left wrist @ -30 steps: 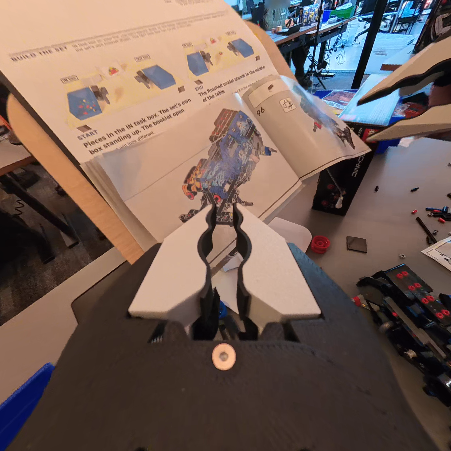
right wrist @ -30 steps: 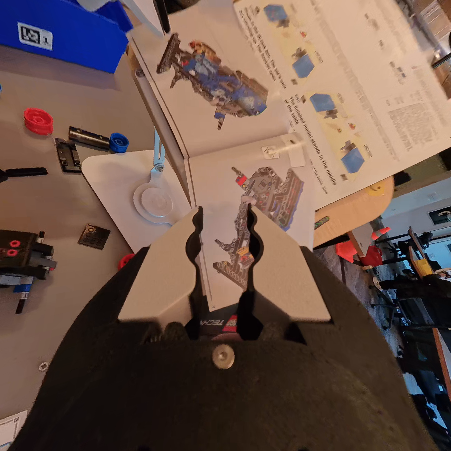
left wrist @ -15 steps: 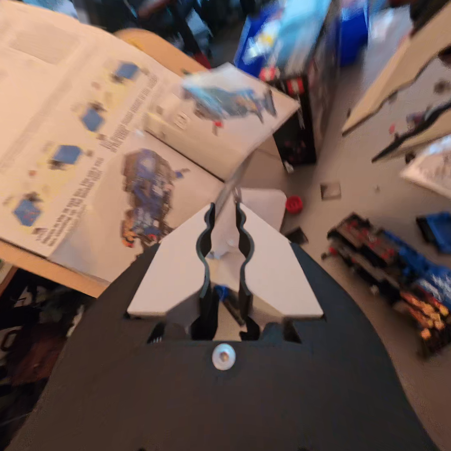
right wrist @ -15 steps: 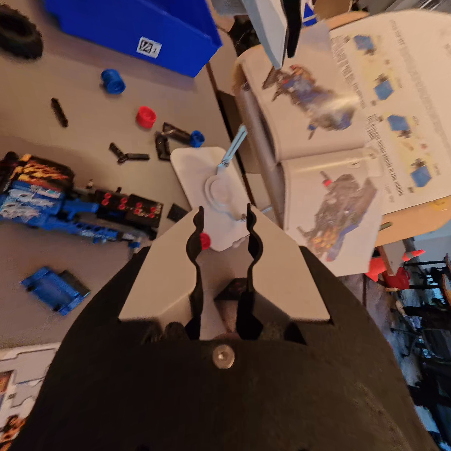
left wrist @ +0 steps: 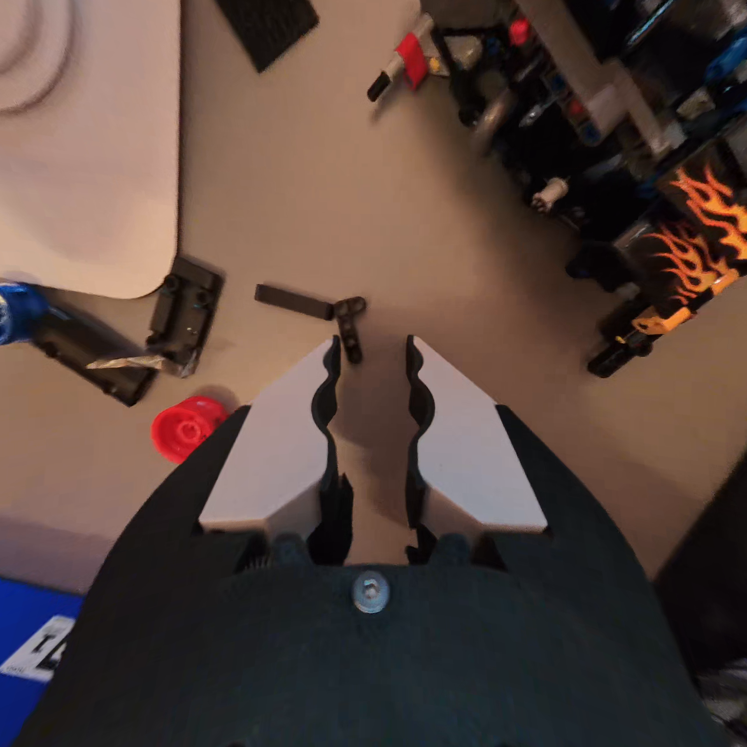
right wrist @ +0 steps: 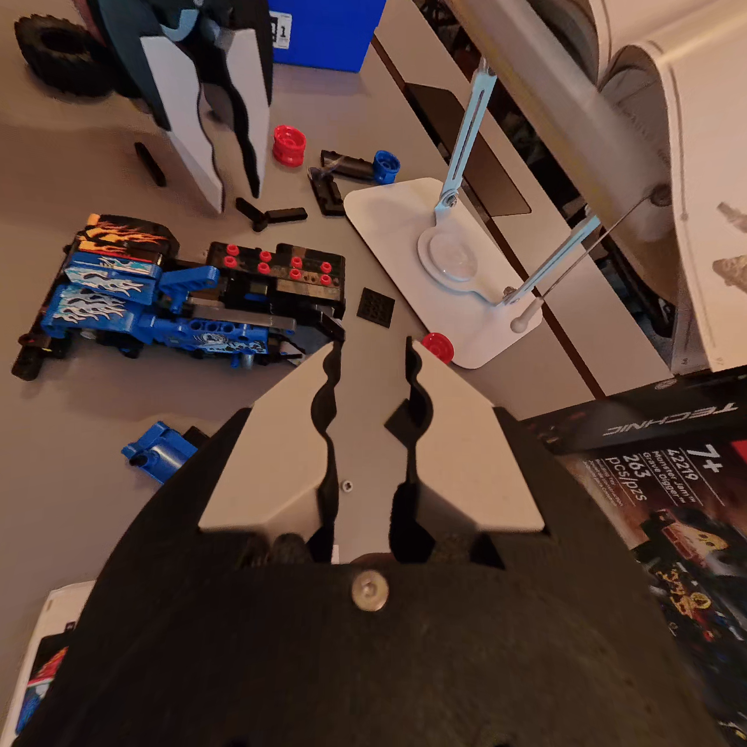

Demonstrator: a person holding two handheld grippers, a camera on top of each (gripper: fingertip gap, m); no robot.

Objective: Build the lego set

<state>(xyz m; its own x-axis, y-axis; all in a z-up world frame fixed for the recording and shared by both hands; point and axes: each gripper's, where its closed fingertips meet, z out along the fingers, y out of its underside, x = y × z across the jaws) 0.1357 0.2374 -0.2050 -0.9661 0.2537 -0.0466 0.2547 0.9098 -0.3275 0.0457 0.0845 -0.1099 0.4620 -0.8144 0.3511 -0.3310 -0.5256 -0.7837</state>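
My left gripper (left wrist: 370,343) is open and empty, low over the grey table, just short of a small black connector piece (left wrist: 349,323) and a black beam (left wrist: 293,301). It also shows in the right wrist view (right wrist: 238,198), tips down by those black pieces (right wrist: 269,216). My right gripper (right wrist: 372,347) is open and empty above the table. The partly built blue and black truck model with flame panels (right wrist: 178,291) lies left of it and shows at the right of the left wrist view (left wrist: 646,161). A red wheel hub (left wrist: 186,428) lies left of my left gripper.
A white book stand (right wrist: 404,226) holds the open instruction booklet (right wrist: 703,161) at right. The set's black box (right wrist: 667,465) stands lower right. A blue bin (right wrist: 327,36), a black tyre (right wrist: 56,52), red hubs (right wrist: 438,347), a blue hub (right wrist: 386,165), a black plate (right wrist: 376,306) and a blue piece (right wrist: 161,450) lie about. About 20 centimeters separates my left fingertips from my right. To reach the red wheel hub (left wrist: 186,428) in a straight line is about 8 centimeters for my left fingers, about 25 centimeters for my right. The right camera catches it too, in the right wrist view (right wrist: 291,138).
Both grippers swung away from the booklet and down toward the table. My left gripper dropped close to the small black pieces and opened wider. The right now looks at the model.
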